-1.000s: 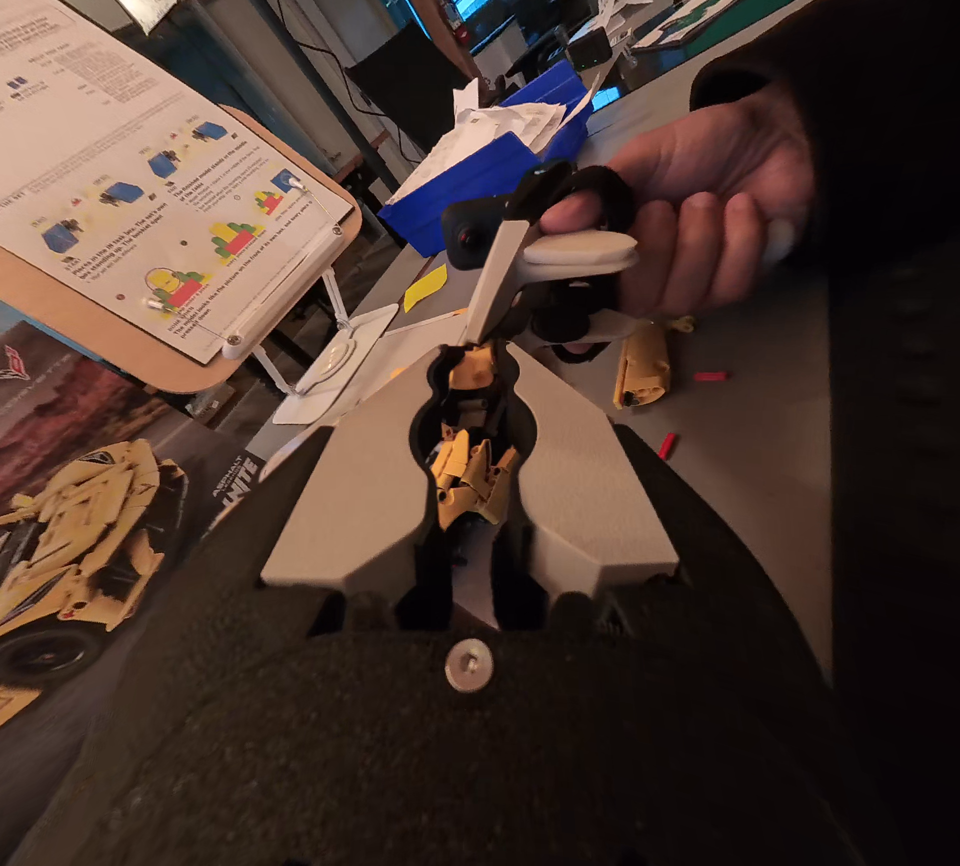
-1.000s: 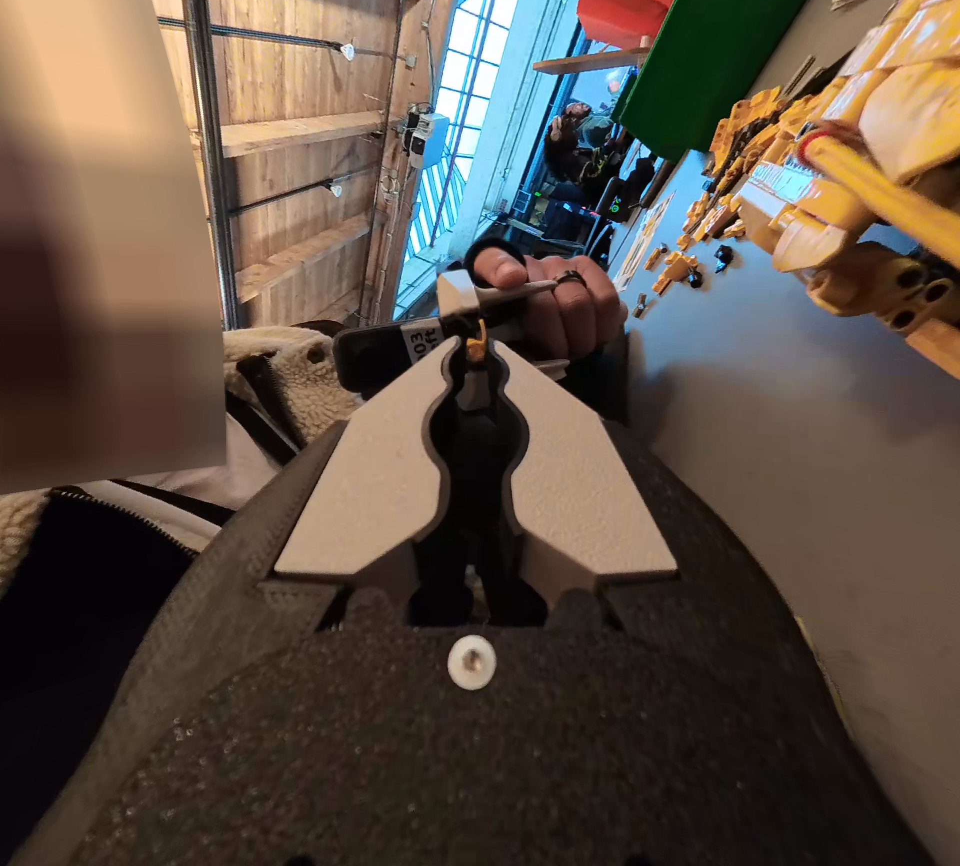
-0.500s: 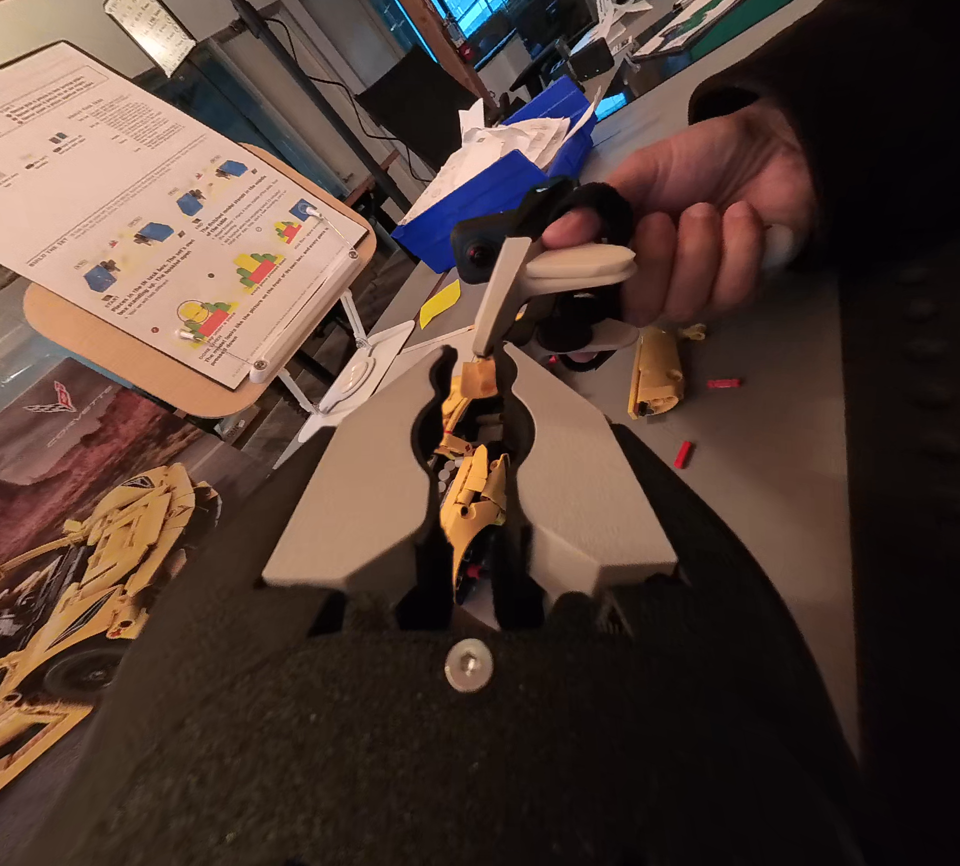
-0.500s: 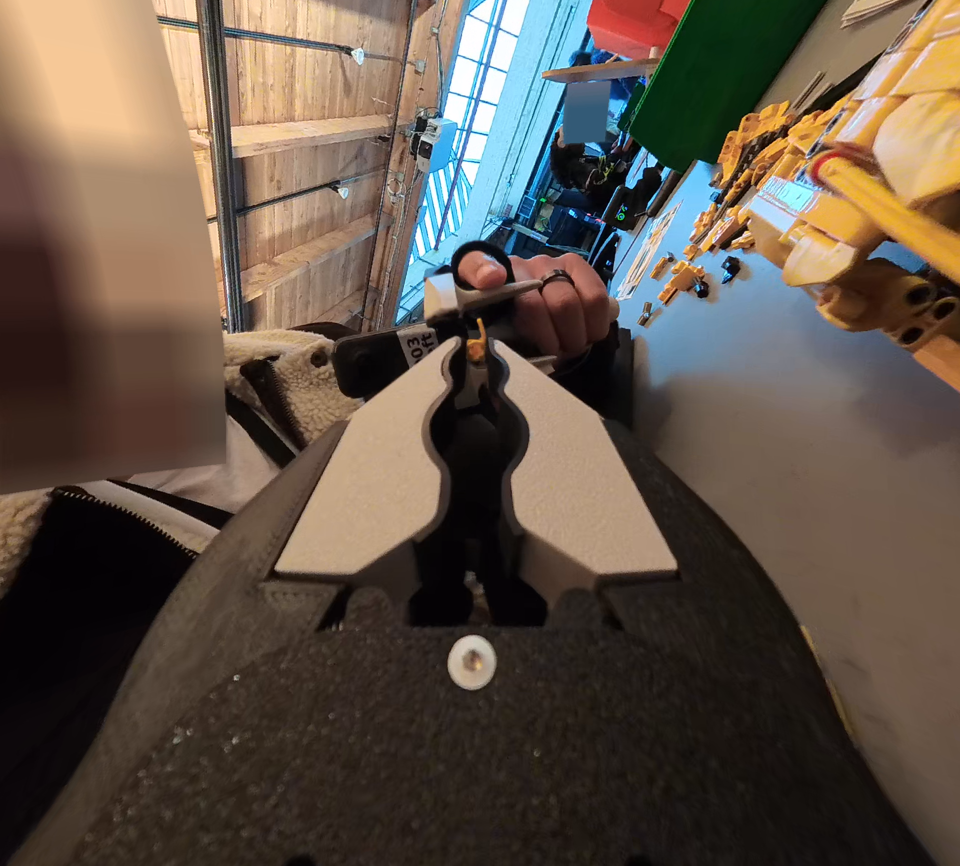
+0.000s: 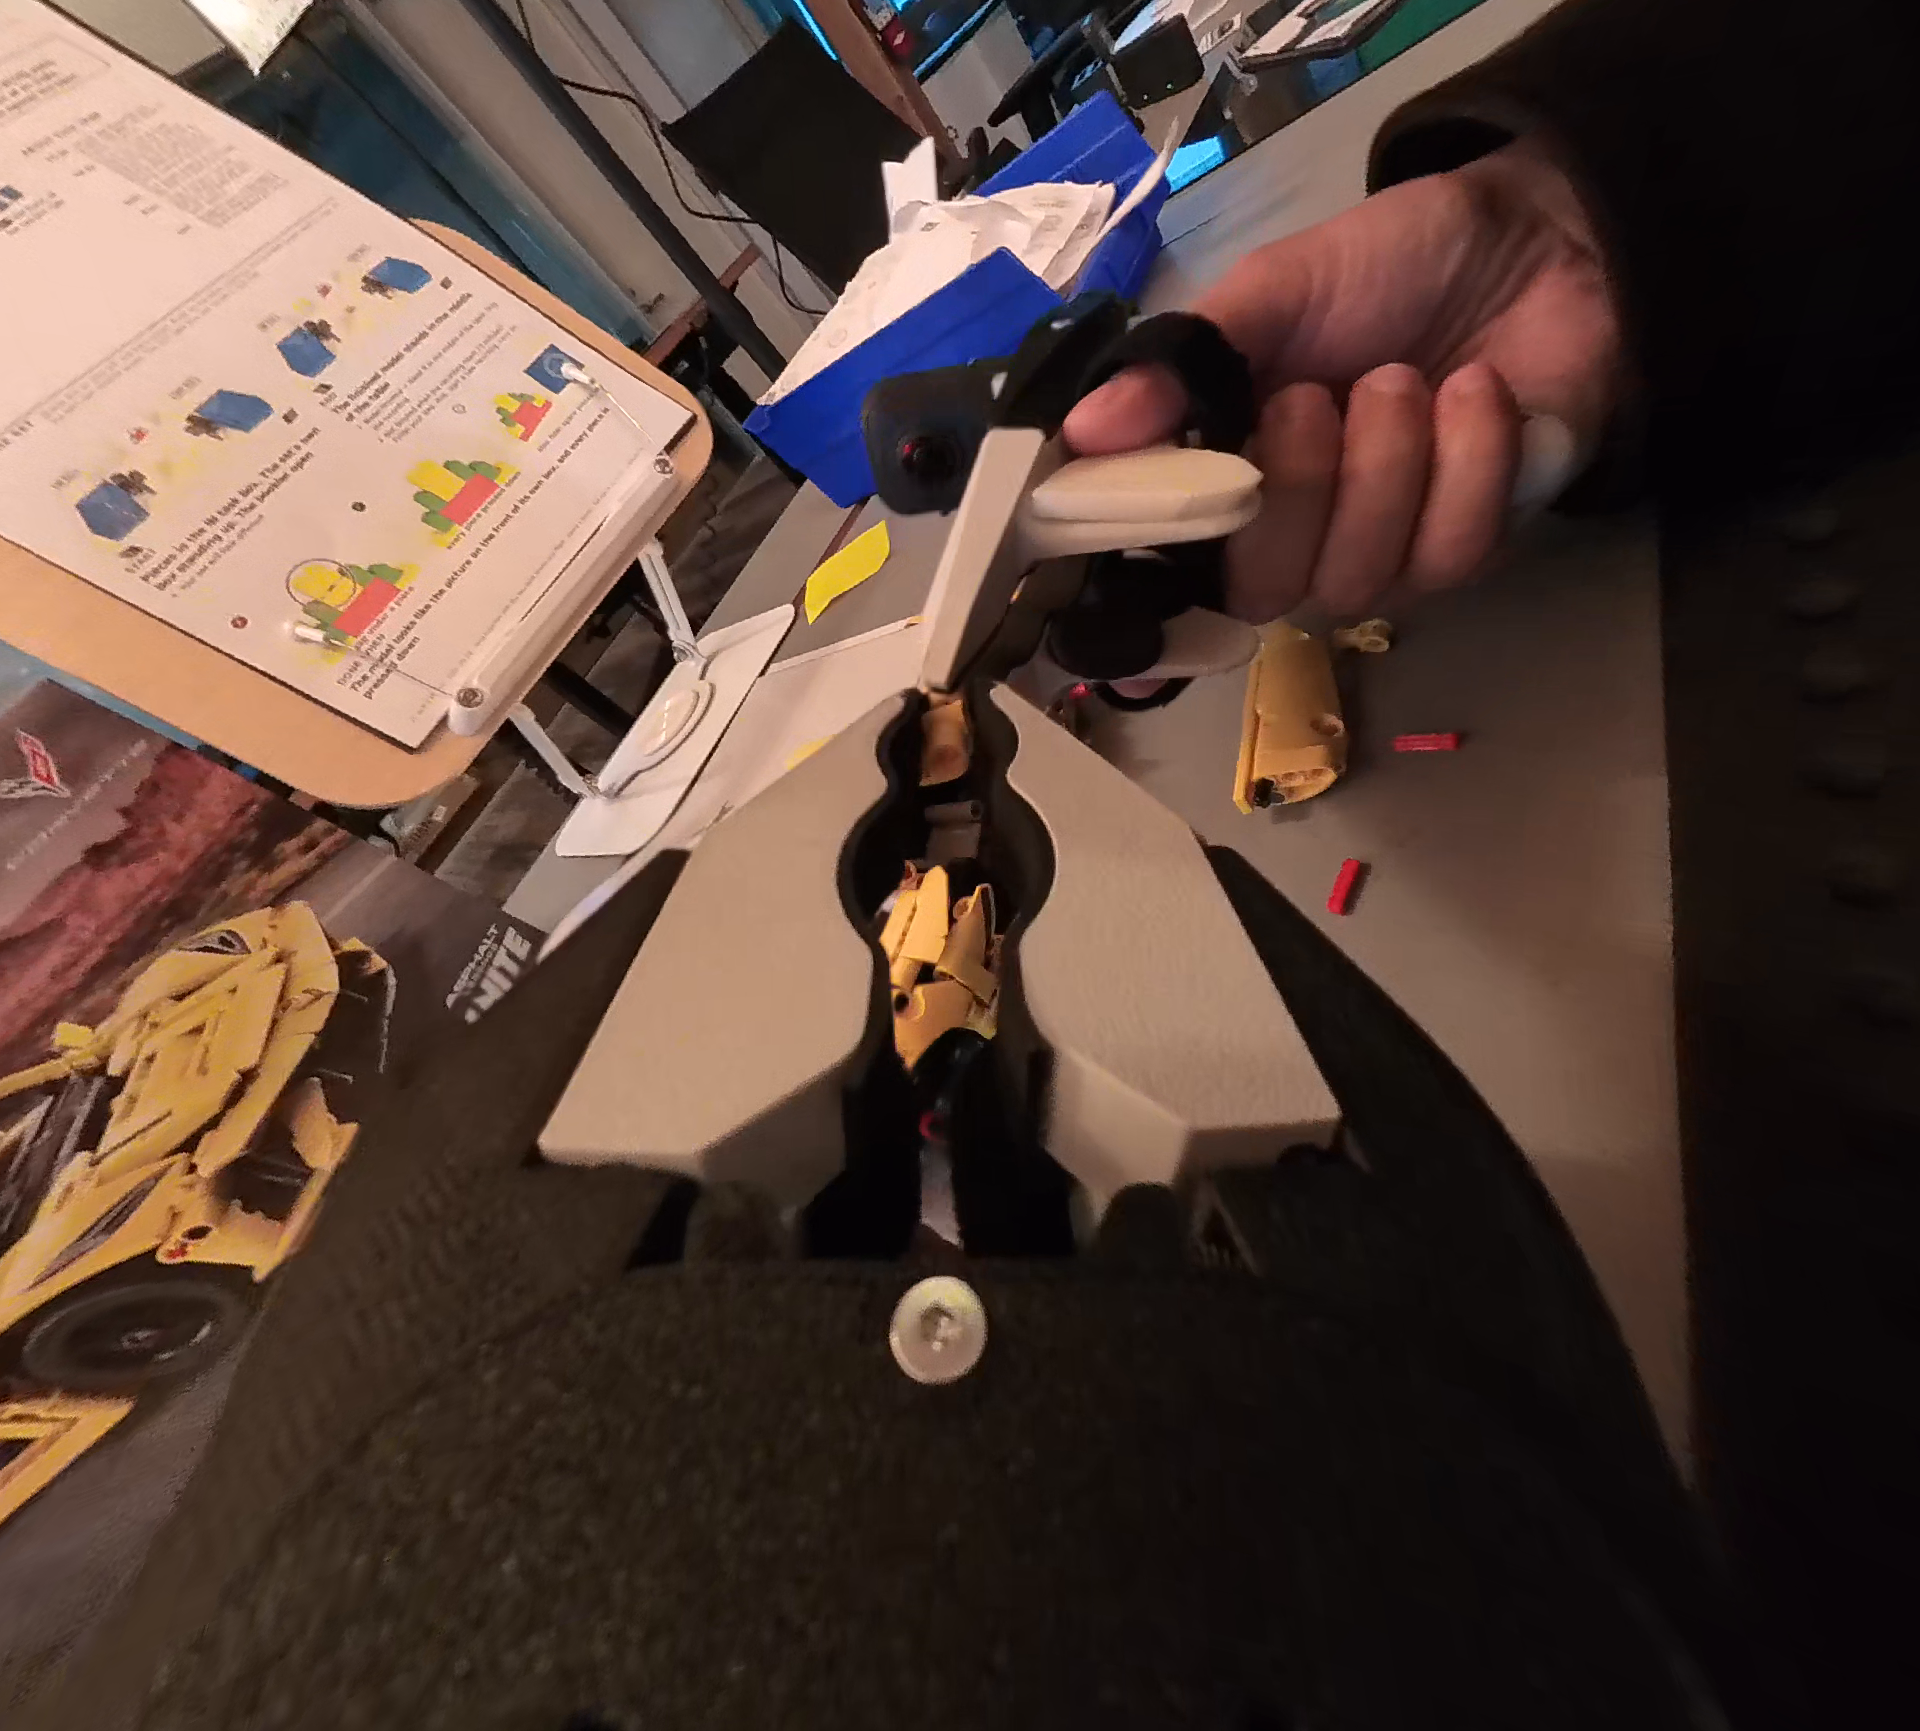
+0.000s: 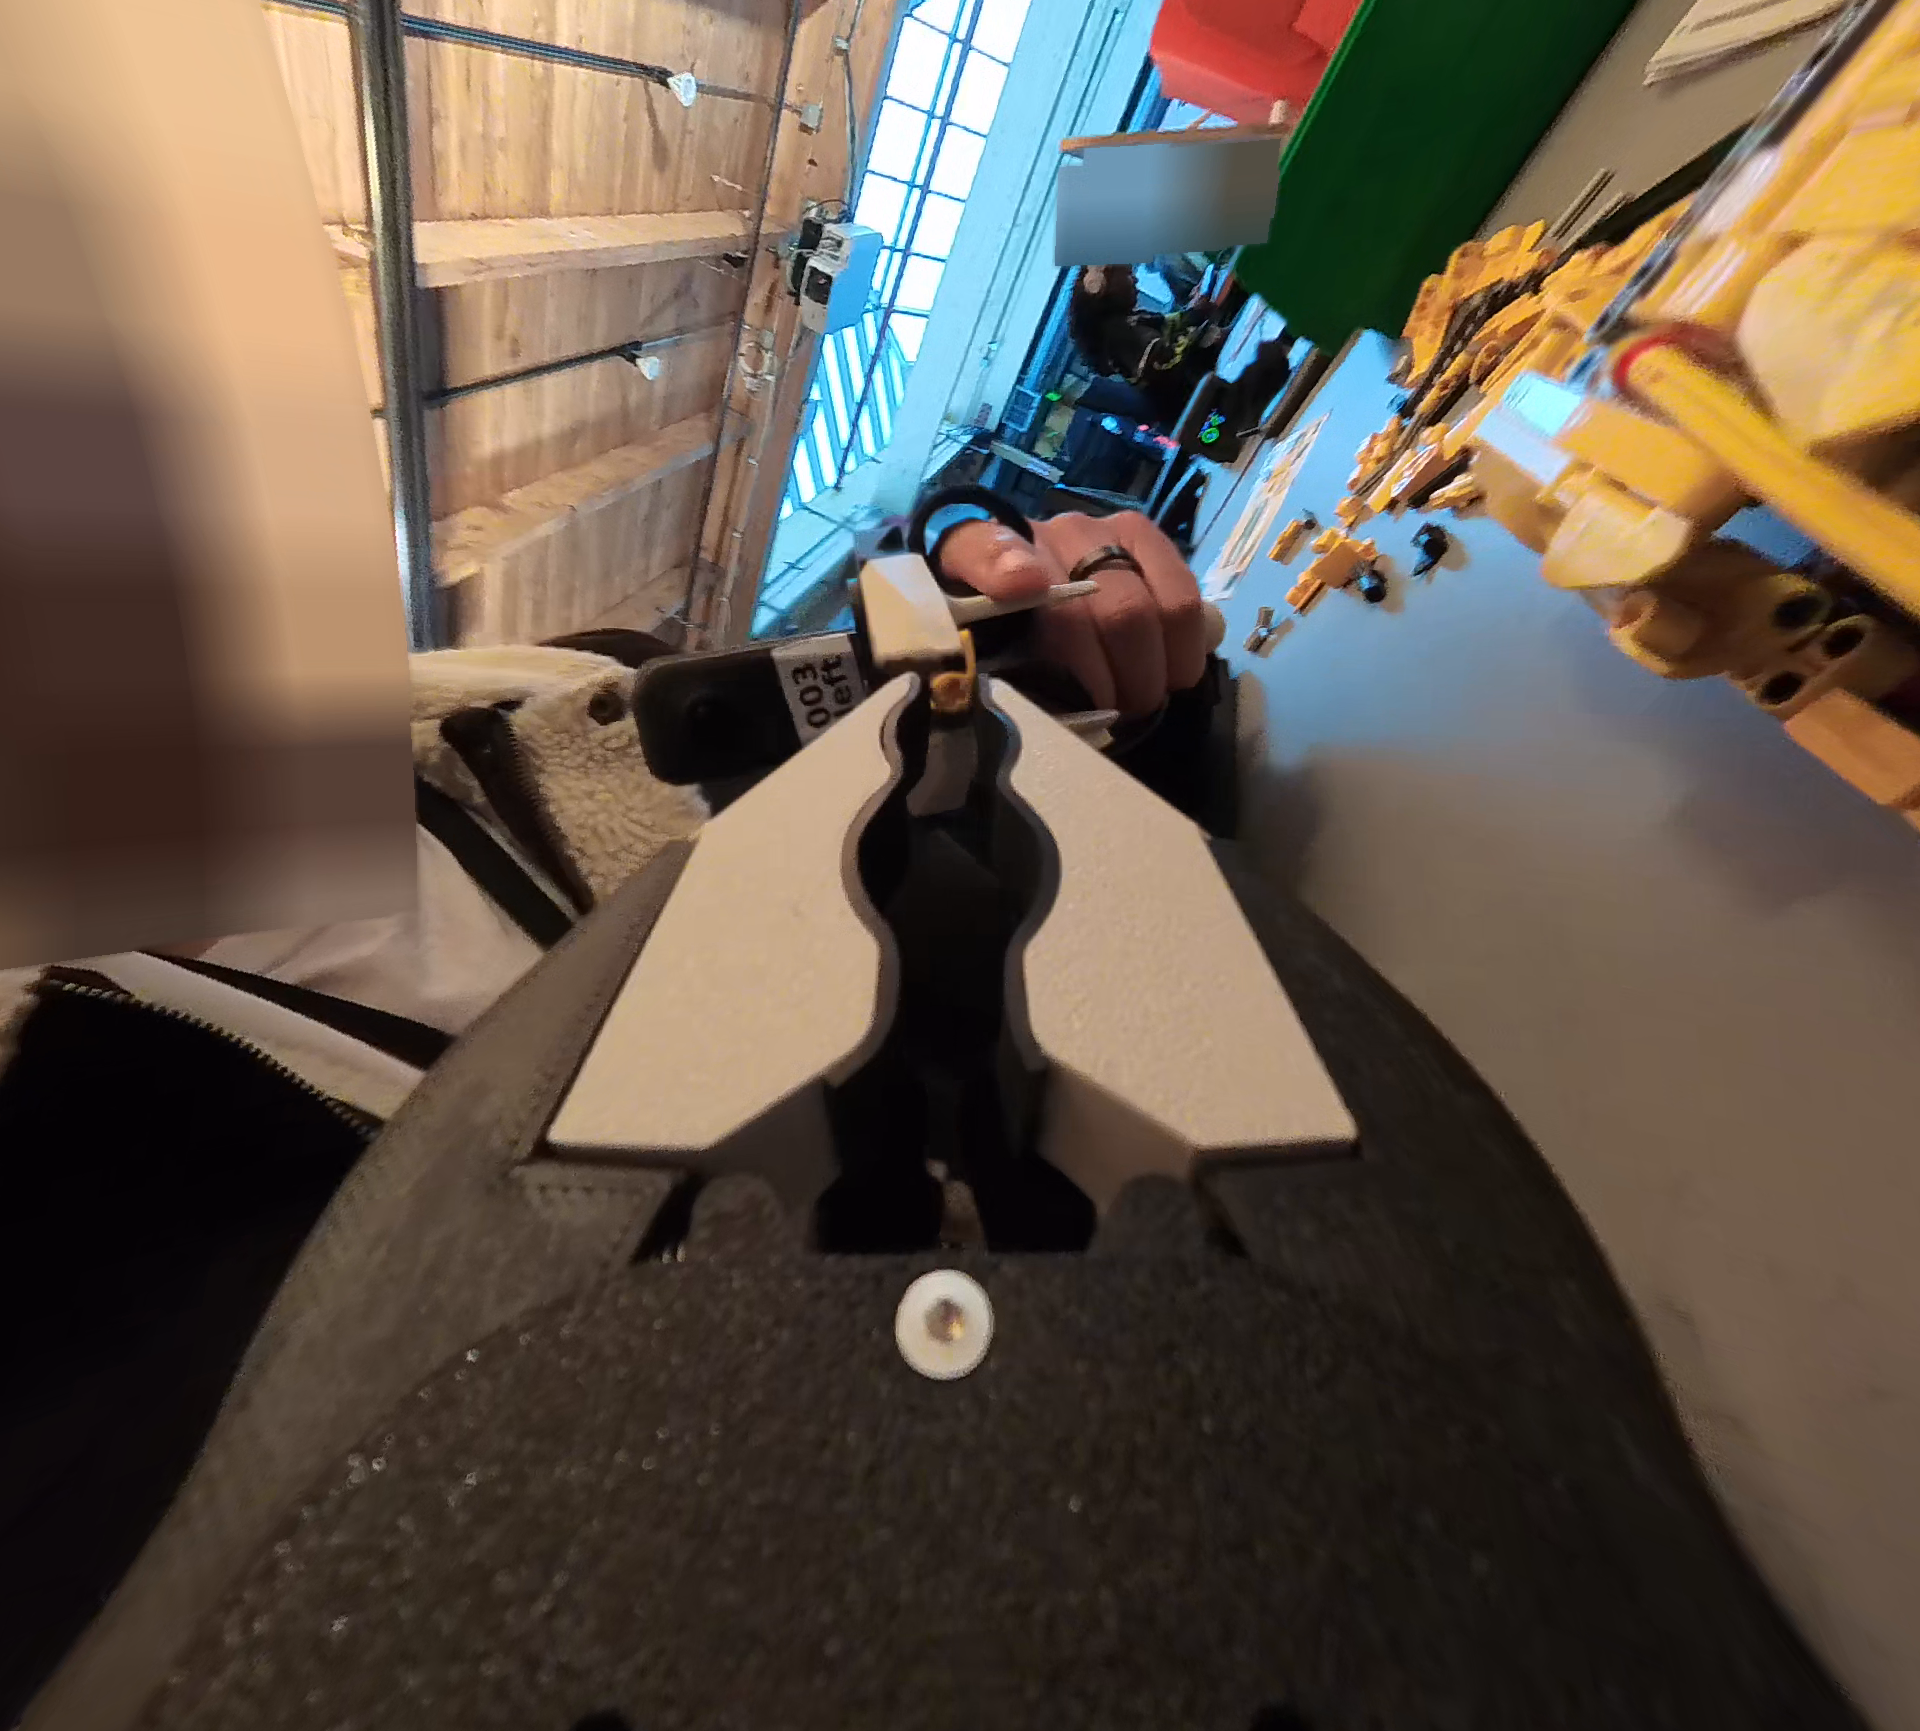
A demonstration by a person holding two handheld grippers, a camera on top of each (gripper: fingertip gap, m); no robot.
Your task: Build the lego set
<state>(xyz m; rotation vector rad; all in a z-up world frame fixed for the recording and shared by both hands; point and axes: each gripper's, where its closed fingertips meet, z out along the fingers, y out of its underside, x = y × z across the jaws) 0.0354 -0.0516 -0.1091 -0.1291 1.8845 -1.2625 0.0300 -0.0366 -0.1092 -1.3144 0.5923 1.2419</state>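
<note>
Yellow piece (image 5: 943, 731): a small lego part pinched at the tips of the left gripper (image 5: 948, 713), jaws clenched on it.
Yellow cluster (image 5: 940, 964): seen through the gap between the left gripper's fingers (image 5: 748, 975), lower down; whether it is held cannot be told.
Right gripper (image 6: 951, 699): its tips meet the same small yellow piece (image 6: 950, 682), jaws drawn close around it; in the left wrist view it comes in from above (image 5: 971, 580), gripped by a hand (image 5: 1392, 393).
Grey table (image 5: 1507, 850): carries a yellow panel (image 5: 1288, 725) and red pins (image 5: 1347, 883) near the grippers.
Box picture (image 5: 156, 1110): a yellow car, left of the left gripper.
Instruction sheet (image 5: 260, 434): on a tilted board, farther left.
Blue bin (image 5: 966, 331): behind, stuffed with white paper.
Yellow lego build (image 6: 1683, 455): on the table, well apart from the right gripper.
</note>
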